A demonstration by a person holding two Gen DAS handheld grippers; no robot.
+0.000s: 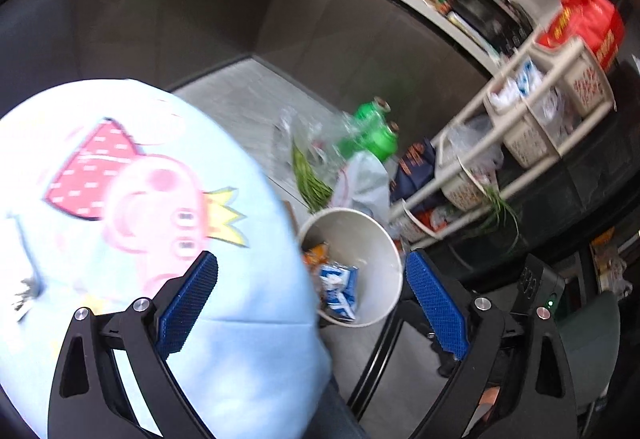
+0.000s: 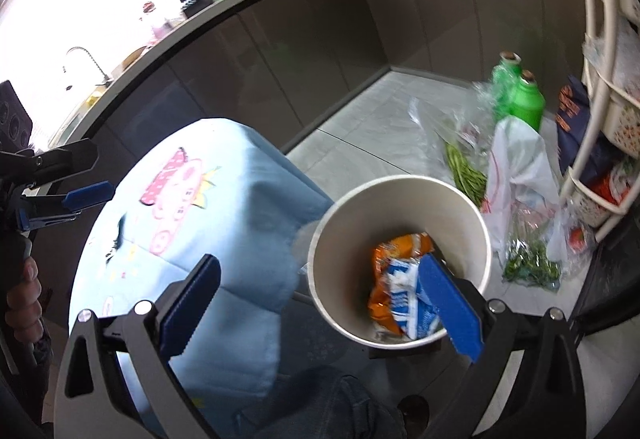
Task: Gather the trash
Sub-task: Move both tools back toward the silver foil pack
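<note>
A round white bin (image 2: 404, 199) stands on the floor and holds an orange snack wrapper (image 2: 394, 249) and a blue-and-white wrapper (image 2: 404, 299). The bin also shows in the left wrist view (image 1: 376, 239) with the blue-and-white wrapper (image 1: 338, 285) inside. My right gripper (image 2: 320, 303) is open and empty, hovering above the bin's near rim. My left gripper (image 1: 312, 299) is open and empty, over the edge of a light blue cartoon-print cloth (image 1: 132, 207). The left gripper also shows at the far left of the right wrist view (image 2: 86, 175).
Green beans in clear plastic (image 2: 464, 167), a white plastic bag (image 2: 516, 175), leafy greens in a bag (image 2: 528, 259) and two green bottles (image 2: 520, 99) lie on the tiled floor beyond the bin. A white basket rack (image 1: 532, 111) stands right. Grey cabinets line the back.
</note>
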